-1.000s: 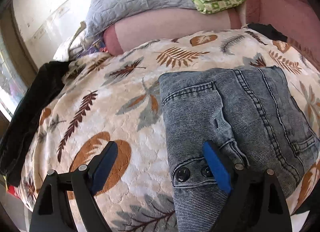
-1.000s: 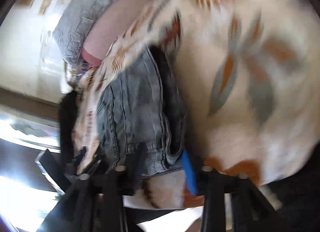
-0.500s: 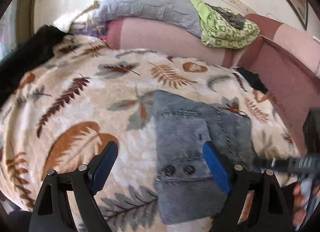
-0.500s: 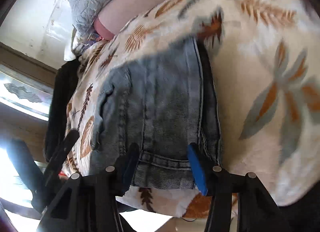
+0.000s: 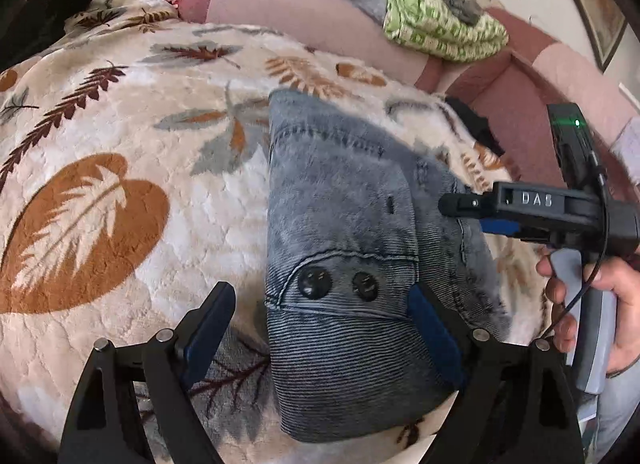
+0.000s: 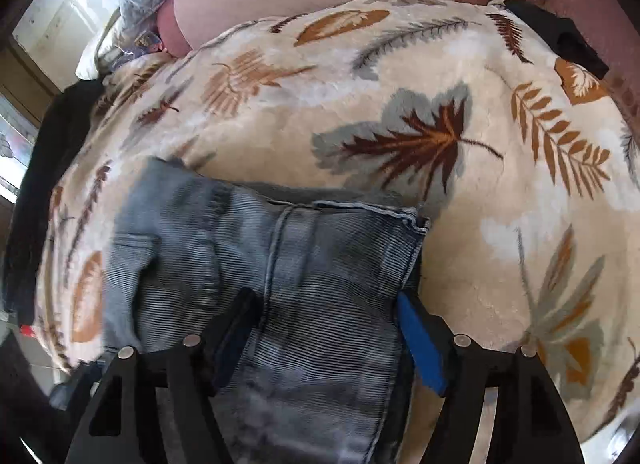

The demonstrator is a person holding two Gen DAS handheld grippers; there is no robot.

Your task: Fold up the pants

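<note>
Folded jeans [image 5: 352, 264]: a compact grey-blue denim bundle lying flat on the leaf-print fleece blanket [image 5: 120, 135], buttoned waistband end nearest the left wrist camera.
Long axis: runs from the waistband away toward the pink sofa back [image 5: 304, 19].
Left gripper [image 5: 320, 328]: jaws wide, straddling the waistband edge from above; nothing clamped.
Right gripper [image 6: 324, 328]: jaws have just been opening, denim between them but pads clear of it; in the left view it reaches in from the right.
Nearer hand: both directly over the bundle; judged, the left better placed for the waistband.
</note>
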